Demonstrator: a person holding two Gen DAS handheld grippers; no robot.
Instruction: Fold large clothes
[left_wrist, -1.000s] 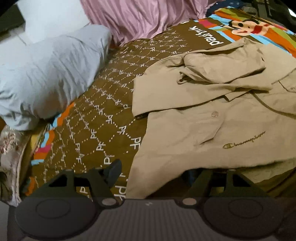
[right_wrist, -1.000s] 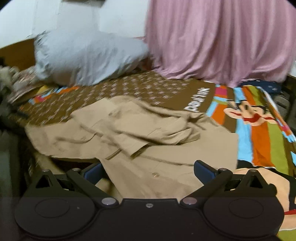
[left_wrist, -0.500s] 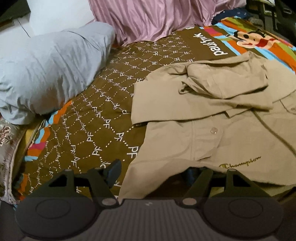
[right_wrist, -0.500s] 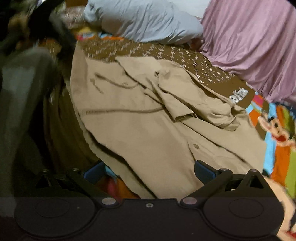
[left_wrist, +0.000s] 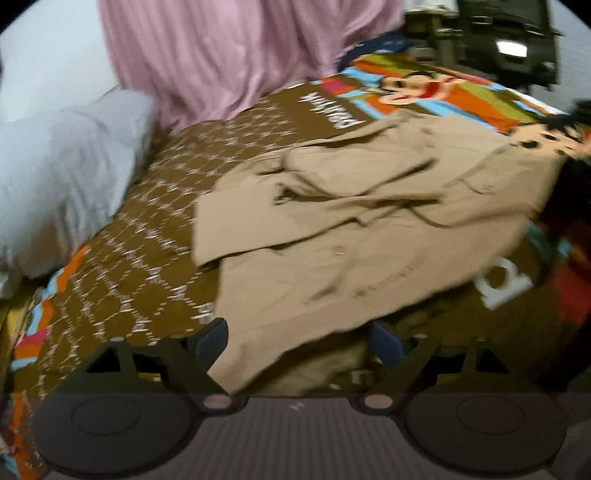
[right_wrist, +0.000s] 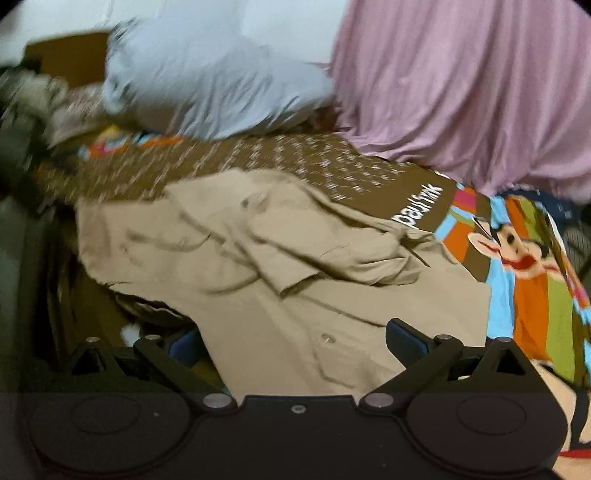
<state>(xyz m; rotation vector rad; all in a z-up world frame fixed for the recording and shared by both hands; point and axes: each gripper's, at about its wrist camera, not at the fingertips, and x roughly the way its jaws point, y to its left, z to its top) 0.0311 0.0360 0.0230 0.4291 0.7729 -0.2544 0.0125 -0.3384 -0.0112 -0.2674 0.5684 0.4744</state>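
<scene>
A tan jacket (left_wrist: 369, 229) lies crumpled and partly spread on the patterned bedspread (left_wrist: 155, 236), its sleeve folded across its chest. My left gripper (left_wrist: 295, 341) hovers at the jacket's near hem. Its jaws are opening, and the hem's corner lies loose between them with no pad pressing on it. In the right wrist view the same jacket (right_wrist: 295, 266) fills the middle. My right gripper (right_wrist: 295, 339) stands wide open over its buttoned front edge, the cloth lying between the fingers without being pinched. Both views are blurred.
A grey pillow (left_wrist: 62, 177) lies at the left end of the bed, also seen as the pillow (right_wrist: 207, 85) at the back. A pink curtain (right_wrist: 461, 81) hangs behind the bed. The bedspread's striped monkey print (right_wrist: 517, 258) lies to the right. Dark furniture (left_wrist: 506, 40) stands beyond.
The left gripper's fingers have spread wider and its view has swung right and drawn back. The right view tilted steeply half a second ago and has come back level. The jacket stays on the bed.
</scene>
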